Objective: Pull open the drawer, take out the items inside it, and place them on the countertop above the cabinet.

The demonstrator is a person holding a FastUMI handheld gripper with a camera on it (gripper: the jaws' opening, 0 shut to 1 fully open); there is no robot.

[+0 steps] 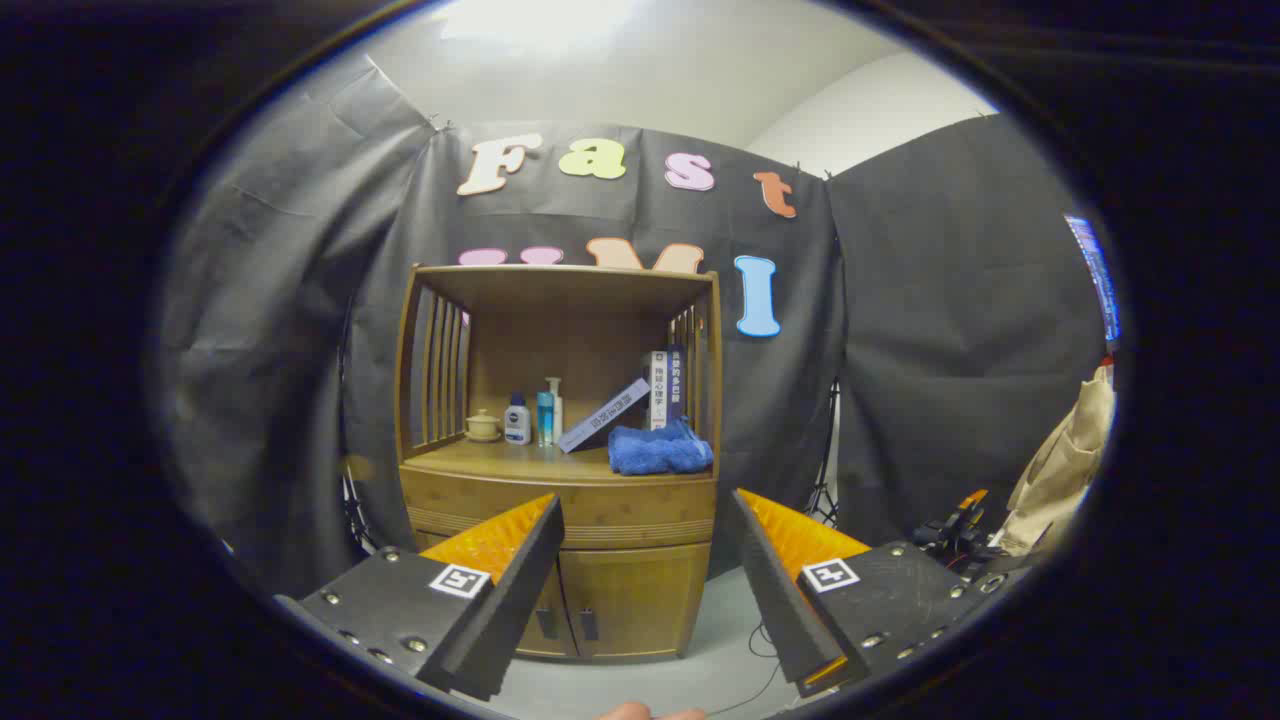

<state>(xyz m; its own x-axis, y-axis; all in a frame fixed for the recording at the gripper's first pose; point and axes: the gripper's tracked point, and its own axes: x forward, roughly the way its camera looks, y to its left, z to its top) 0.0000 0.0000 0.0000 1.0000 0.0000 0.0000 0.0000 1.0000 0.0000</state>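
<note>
A wooden cabinet [560, 470] stands some way beyond my fingers against the booth wall. Its drawer [620, 512] under the countertop [500, 462] is closed, its front framed between my two fingertips. Below it are two closed doors [625, 595]. My gripper [645, 520] is open, with nothing between the fingers, and well short of the cabinet. What lies inside the drawer is hidden.
On the countertop sit a small ceramic pot [483, 425], a white bottle [517, 420], a blue pump bottle [546, 412], leaning books [640, 400] and a folded blue towel [660, 450]. A beige cloth [1065, 465] and dark gear [950, 535] lie at the right. Cables [765, 640] run over the grey floor.
</note>
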